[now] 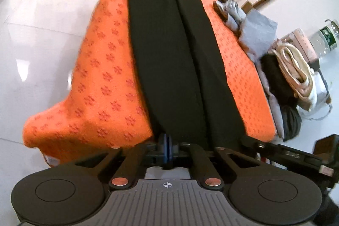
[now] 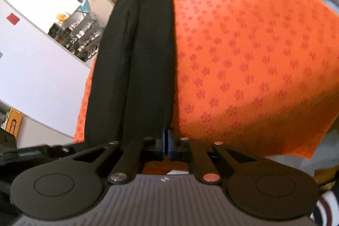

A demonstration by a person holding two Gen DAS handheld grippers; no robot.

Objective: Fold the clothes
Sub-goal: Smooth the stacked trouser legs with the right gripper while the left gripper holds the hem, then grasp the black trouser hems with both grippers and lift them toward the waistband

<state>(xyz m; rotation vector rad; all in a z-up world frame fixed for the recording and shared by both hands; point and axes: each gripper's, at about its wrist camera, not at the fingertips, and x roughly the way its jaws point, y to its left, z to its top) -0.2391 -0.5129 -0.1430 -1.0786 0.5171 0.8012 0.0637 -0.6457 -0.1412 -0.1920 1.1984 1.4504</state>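
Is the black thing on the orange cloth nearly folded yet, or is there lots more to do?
Partly. The black garment already lies as a long narrow strip on the orange cloth. The left gripper and right gripper have their jaws shut at its near end. Folding it shorter is left, and more clothes sit piled beside the cloth.

I see soft, matt black cloth [image 1: 169,60] on a bumpy orange woven cover [image 1: 101,82]. The floor [image 1: 38,35] is shiny white tile. My left claw [image 1: 168,148] looks like dull black plastic.
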